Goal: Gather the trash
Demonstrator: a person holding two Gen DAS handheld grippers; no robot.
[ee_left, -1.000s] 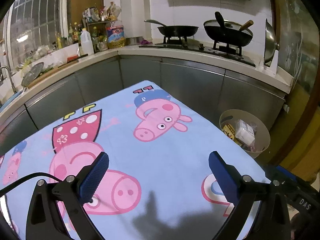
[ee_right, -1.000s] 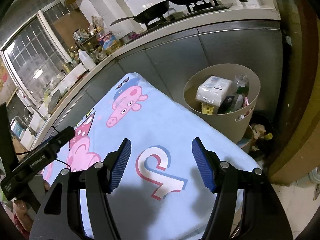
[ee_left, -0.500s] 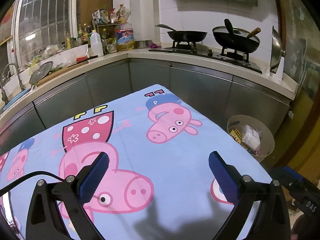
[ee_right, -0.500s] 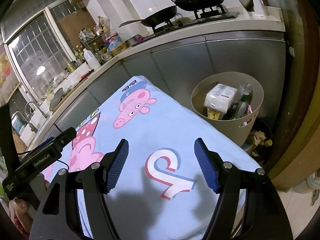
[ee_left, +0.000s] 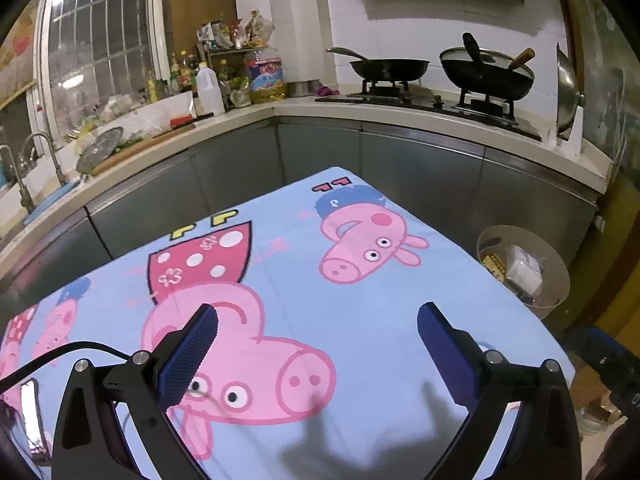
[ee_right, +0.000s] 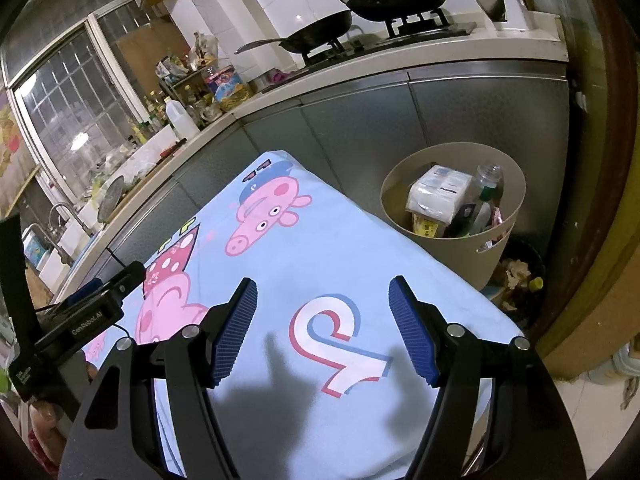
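We are holding the left gripper [ee_left: 318, 342] and the right gripper [ee_right: 323, 330] at the bottom of their frames, both spread wide and empty over the cartoon cloth [ee_right: 320, 264]. No trash is showing on it; the trash is sitting in the beige bin [ee_right: 496, 248] at right of the cloth: a soft tissue pack [ee_right: 438, 190], light and crushable, best pinched across its short sides, and a slick bottle [ee_right: 486, 182], best taken at the neck. Compared with a second ago, we are seeing the bin smaller and farther, while both grippers are staying spread.
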